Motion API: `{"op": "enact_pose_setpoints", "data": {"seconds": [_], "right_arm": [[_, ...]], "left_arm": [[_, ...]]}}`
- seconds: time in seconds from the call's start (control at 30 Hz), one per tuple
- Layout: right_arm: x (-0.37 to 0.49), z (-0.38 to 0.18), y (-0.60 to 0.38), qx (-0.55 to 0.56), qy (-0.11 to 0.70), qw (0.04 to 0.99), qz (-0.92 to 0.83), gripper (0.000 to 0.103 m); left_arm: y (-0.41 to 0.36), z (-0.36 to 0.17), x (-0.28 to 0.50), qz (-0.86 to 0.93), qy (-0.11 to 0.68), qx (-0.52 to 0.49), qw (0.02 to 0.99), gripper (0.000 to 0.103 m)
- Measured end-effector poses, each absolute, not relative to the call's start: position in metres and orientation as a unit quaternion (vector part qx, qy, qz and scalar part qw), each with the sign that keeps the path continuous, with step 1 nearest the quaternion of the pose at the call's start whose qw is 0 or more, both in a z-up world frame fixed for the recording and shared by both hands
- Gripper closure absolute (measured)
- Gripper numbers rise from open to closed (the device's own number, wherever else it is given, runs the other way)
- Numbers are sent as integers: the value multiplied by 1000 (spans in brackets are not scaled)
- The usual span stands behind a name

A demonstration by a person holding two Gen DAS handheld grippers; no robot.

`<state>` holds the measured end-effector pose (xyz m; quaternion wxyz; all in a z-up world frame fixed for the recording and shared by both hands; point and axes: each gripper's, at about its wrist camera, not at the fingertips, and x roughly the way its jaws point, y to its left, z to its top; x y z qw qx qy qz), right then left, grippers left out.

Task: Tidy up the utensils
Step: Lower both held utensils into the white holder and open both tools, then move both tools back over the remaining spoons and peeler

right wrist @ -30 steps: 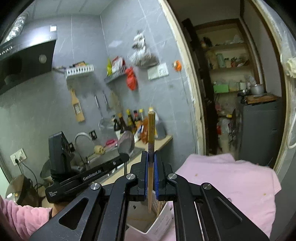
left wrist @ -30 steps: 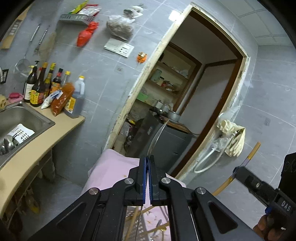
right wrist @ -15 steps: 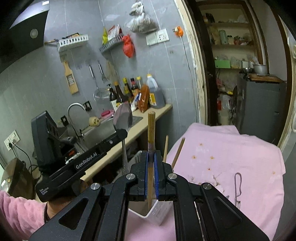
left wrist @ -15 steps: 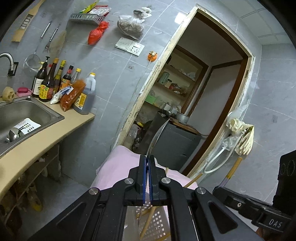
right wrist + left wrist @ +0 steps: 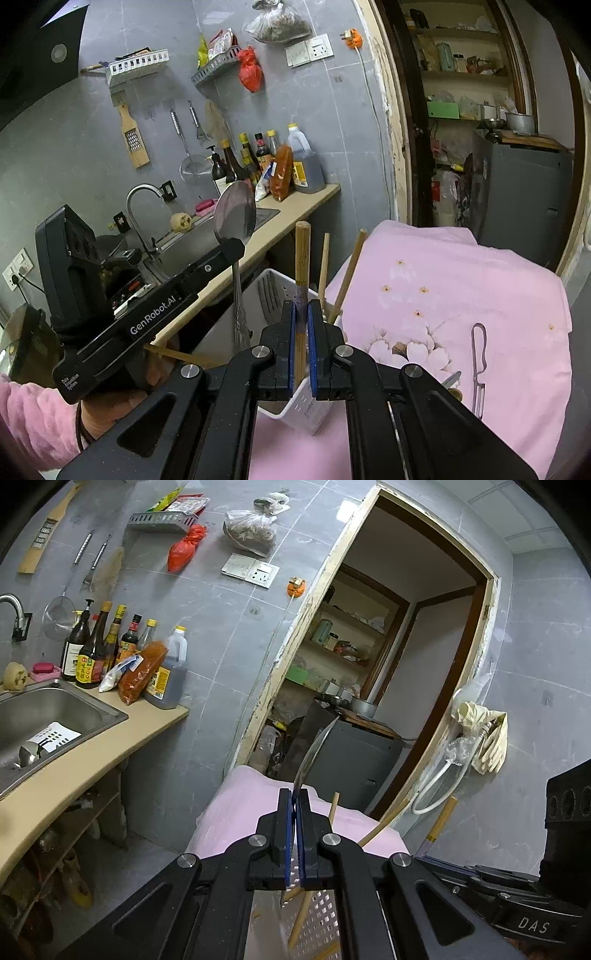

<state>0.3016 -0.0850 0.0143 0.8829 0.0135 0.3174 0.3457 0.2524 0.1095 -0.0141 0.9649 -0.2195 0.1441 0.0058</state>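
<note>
Step in hand: both utensils are poised over the white perforated utensil holder (image 5: 295,402), which stands on a pink flowered cloth (image 5: 461,295) covering the counter.
Right gripper (image 5: 302,332): fingers clamped on a pair of wooden chopsticks (image 5: 302,258) held upright, lower ends inside the holder's rim.
Left gripper (image 5: 294,819): fingers pressed together on the slim handle of a metal spoon (image 5: 235,214); the bowl stands above the fingers and the handle runs down into the holder.
Already in the holder: two loose chopsticks (image 5: 347,273) lean against the rim on the far side.
Look of the pieces: the spoon is polished steel with a patterned handle; the held chopsticks are pale brown wood with a purplish band where the fingers grip.
Next move, as judged: ease each piece a little lower, then part the fingers so spoon and chopsticks drop in without tipping the light holder.
Still out: a knife (image 5: 478,365) lies flat on the cloth, well apart from the holder.
</note>
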Motion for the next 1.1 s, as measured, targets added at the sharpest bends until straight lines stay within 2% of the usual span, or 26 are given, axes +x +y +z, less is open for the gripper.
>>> {"op": "enact_pose_setpoints", "data": {"seconds": [0.37, 0.5, 0.6, 0.67, 0.77, 0.9, 0.97, 1.0, 1.07, 1.1], "right_arm": [[307, 8, -85, 24, 336, 875, 347, 96], [308, 10, -88, 29, 334, 876, 347, 89], [306, 13, -93, 34, 326, 881, 342, 84], [304, 14, -96, 35, 321, 885, 334, 84], [298, 20, -103, 37, 305, 899, 312, 82], [290, 32, -120, 41, 275, 921, 272, 63], [286, 38, -131, 41, 259, 933, 248, 60], [284, 41, -137, 43, 251, 938, 236, 56], [281, 46, -149, 47, 240, 945, 216, 48], [279, 48, -154, 49, 235, 948, 206, 42]], "left_arm": [[114, -18, 245, -6, 168, -228, 959, 100], [119, -19, 244, -2, 180, -240, 954, 98], [117, -17, 243, -9, 184, -235, 954, 91], [114, -14, 241, -15, 184, -230, 956, 80], [110, -8, 238, -16, 178, -227, 957, 72], [105, 0, 238, -9, 186, -212, 959, 57], [99, 7, 237, 0, 192, -196, 962, 44], [96, 10, 237, 5, 194, -187, 963, 39], [88, 16, 235, 11, 193, -168, 967, 22], [83, 19, 233, 13, 191, -160, 968, 19]]}}
